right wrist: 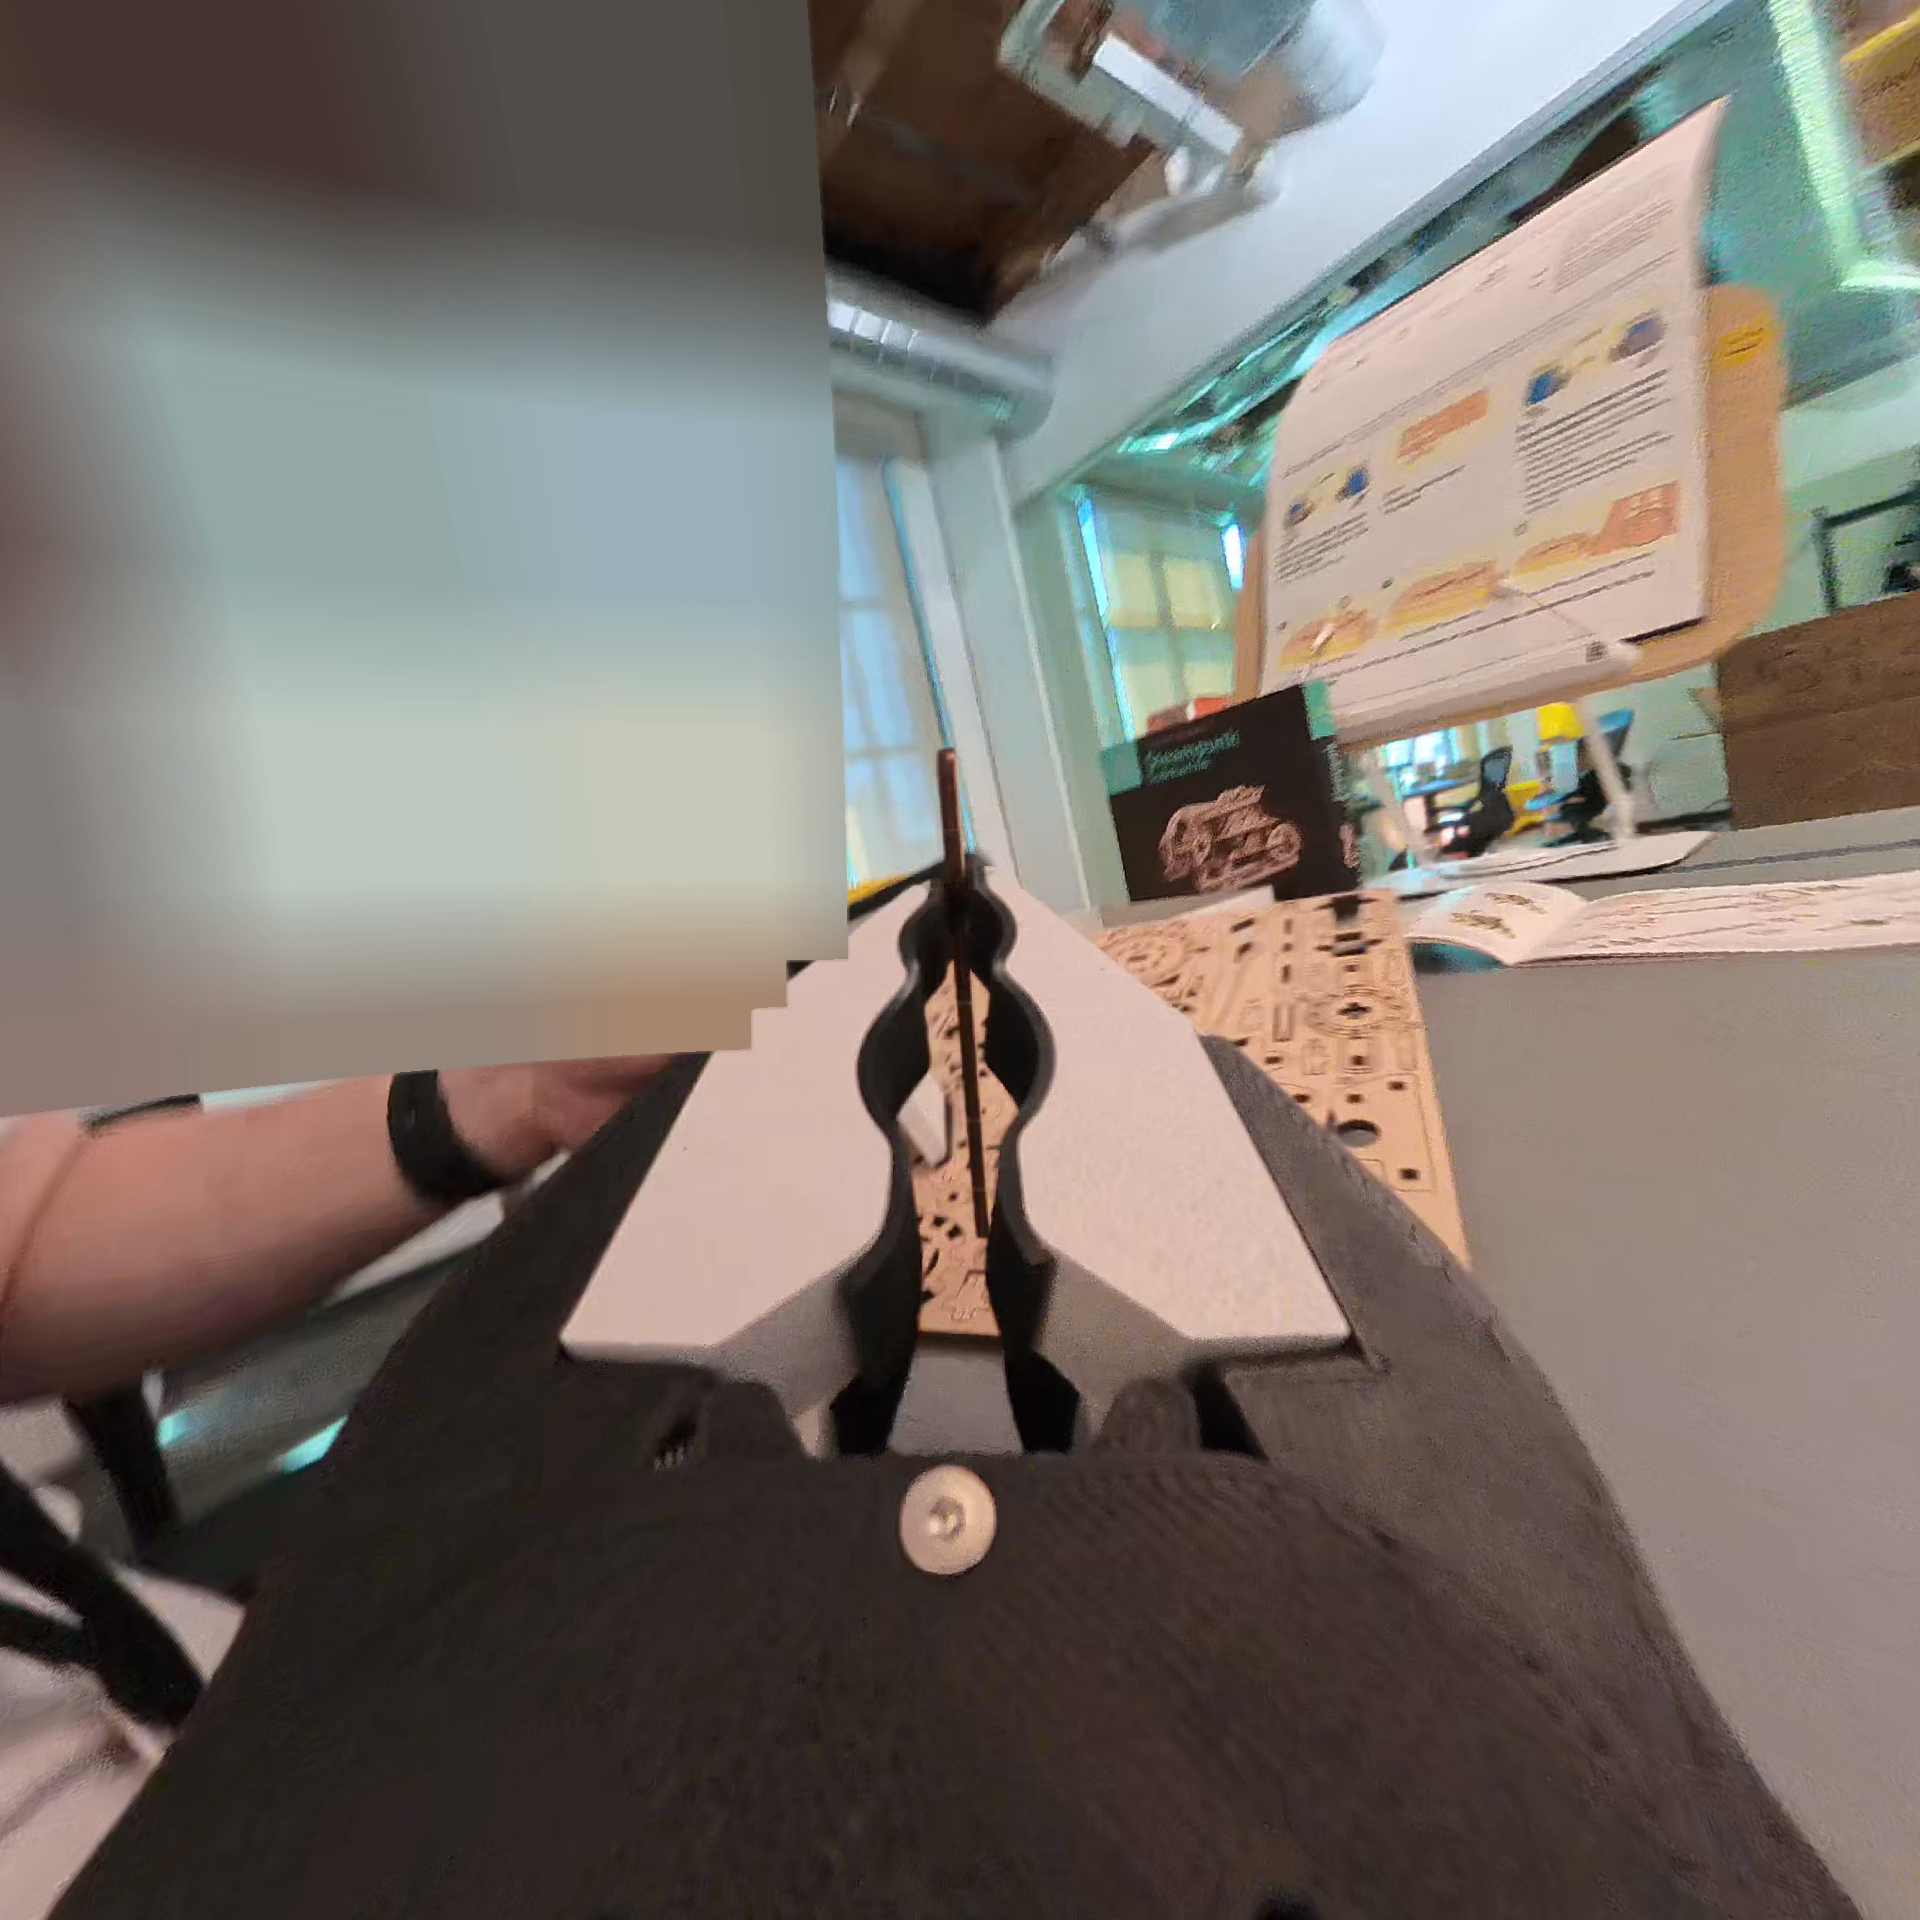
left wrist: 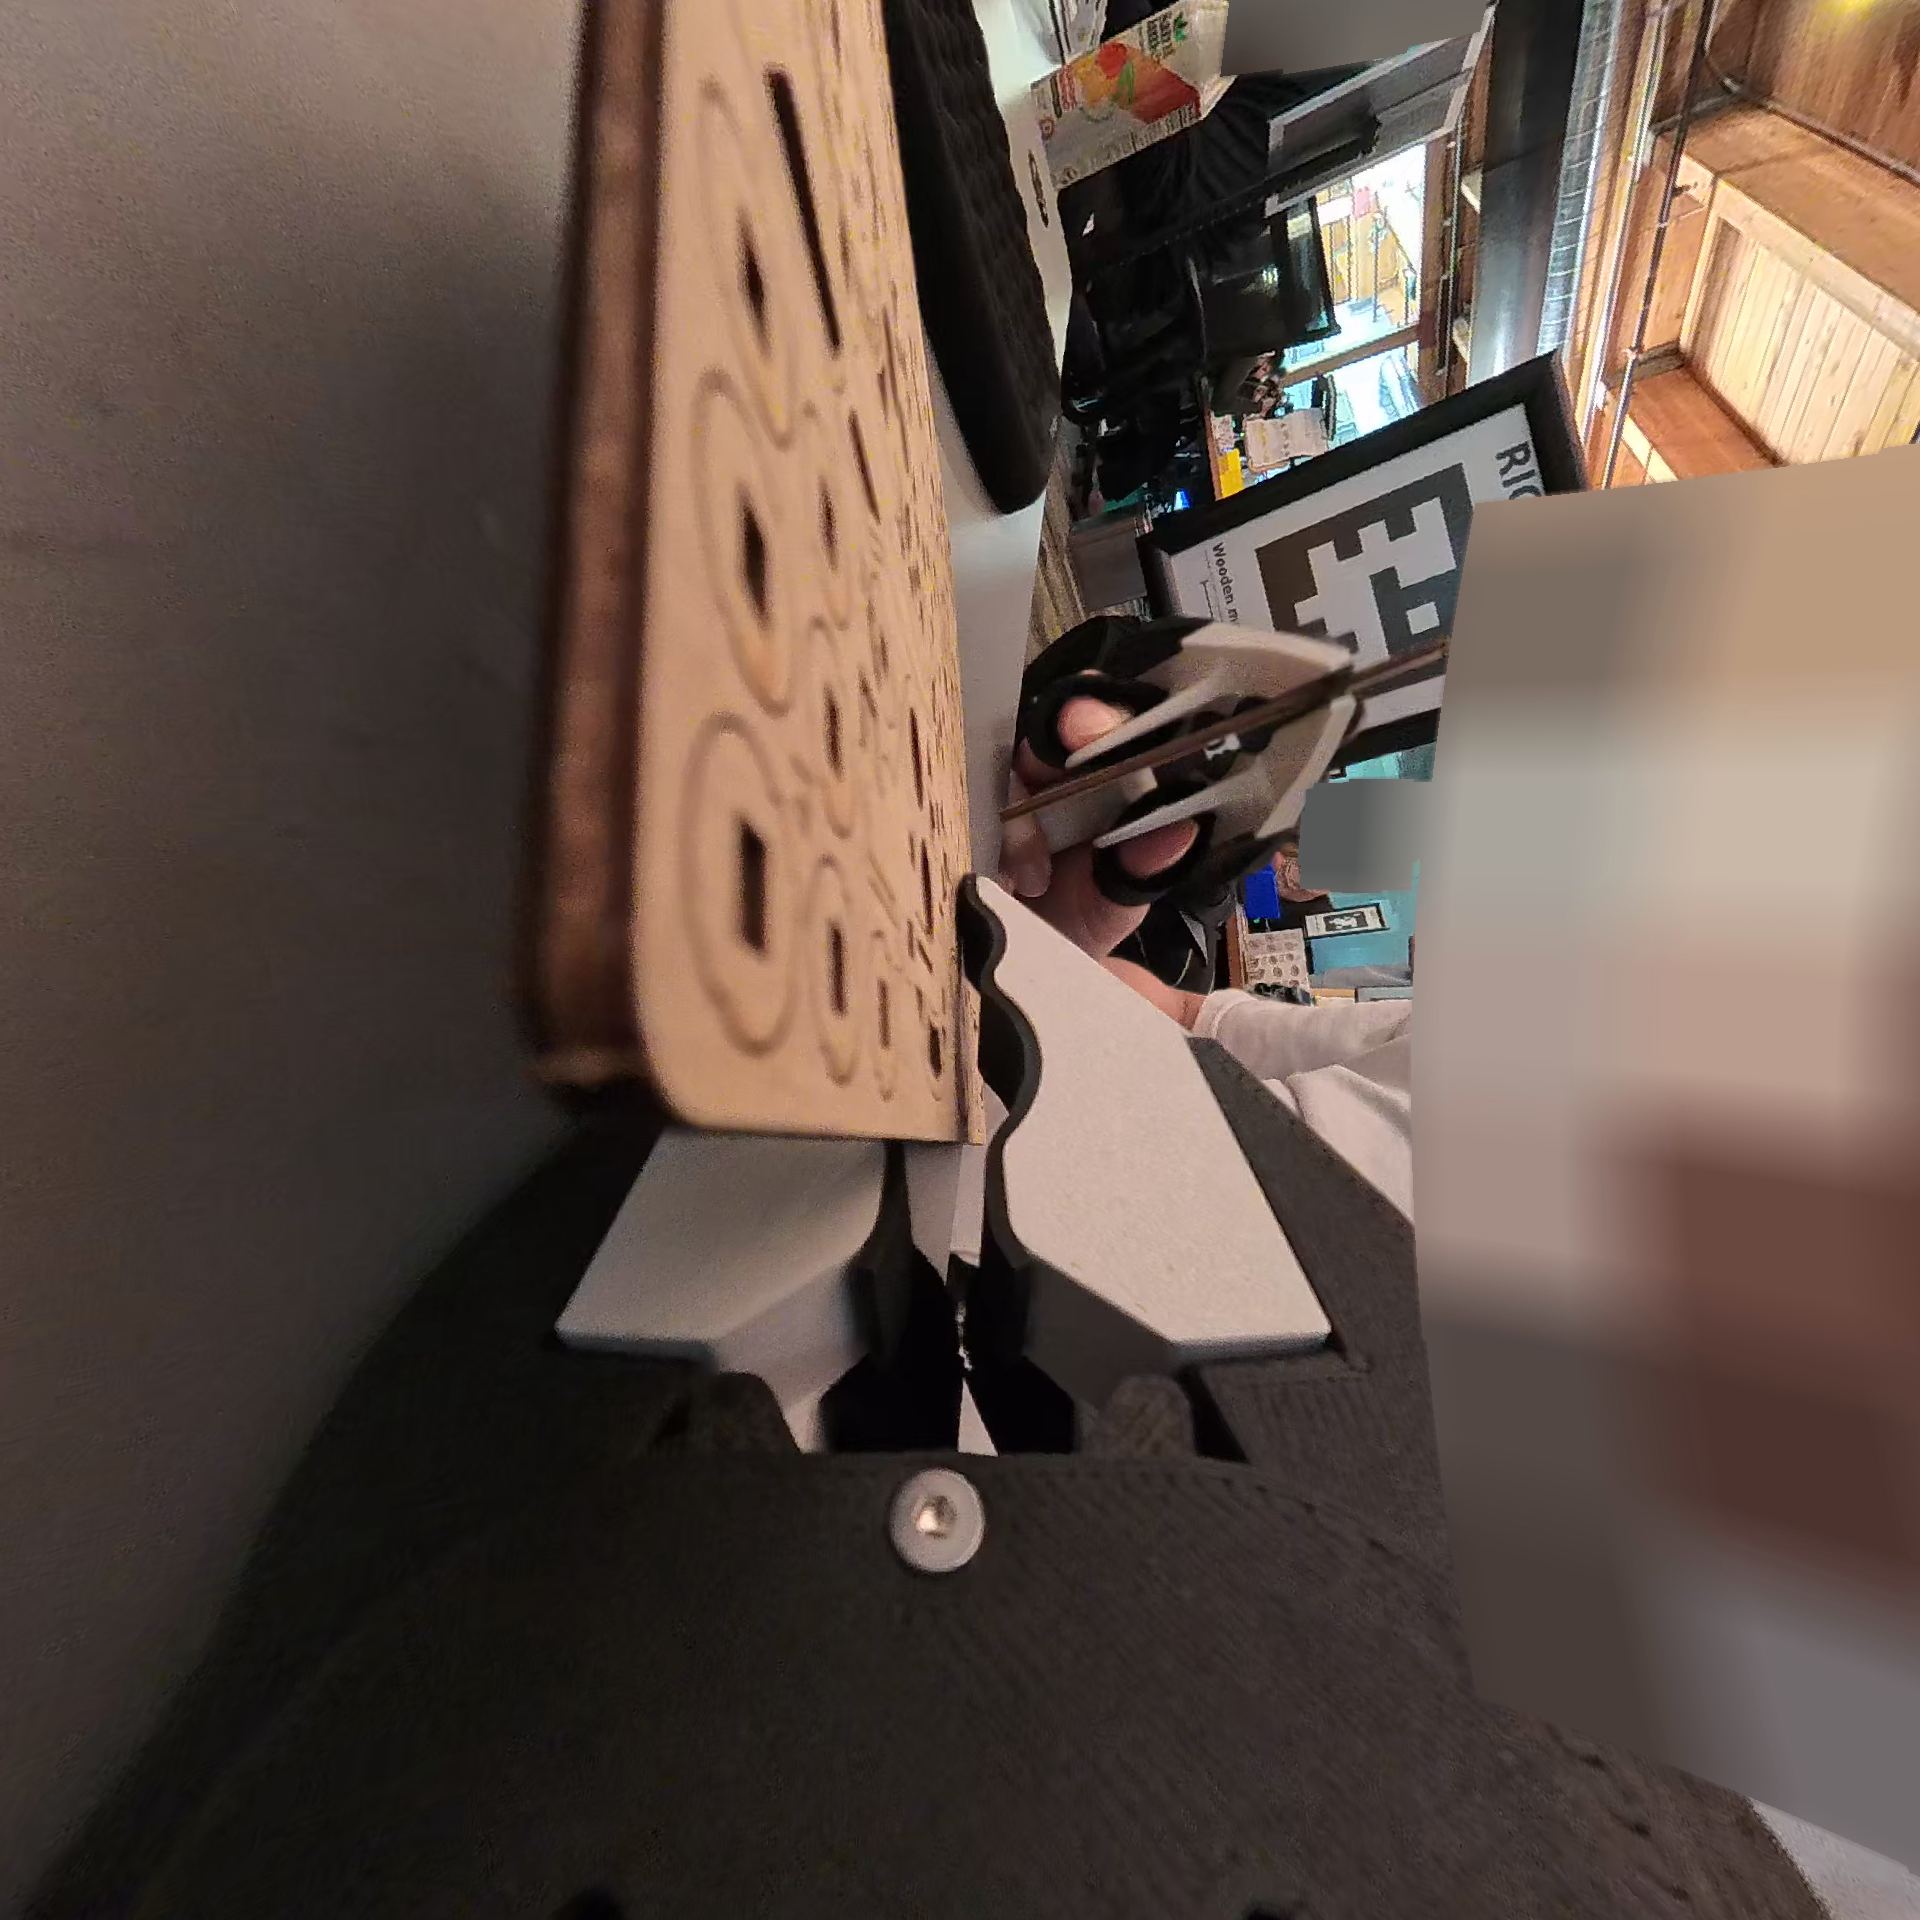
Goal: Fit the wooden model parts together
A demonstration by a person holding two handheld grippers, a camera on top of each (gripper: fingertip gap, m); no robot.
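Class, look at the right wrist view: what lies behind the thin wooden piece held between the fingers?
Behind the thin wooden piece lies a laser-cut wooden sheet on the grey table. The fingers cover part of that sheet.

Ahead of me on the grey table [right wrist: 1662, 1143]: a dark product box [right wrist: 1226, 805] stands upright, an open booklet [right wrist: 1662, 920] lies flat to its right, and a large illustrated instruction sheet [right wrist: 1486, 457] is propped above them; office chairs [right wrist: 1486, 795] sit well beyond.
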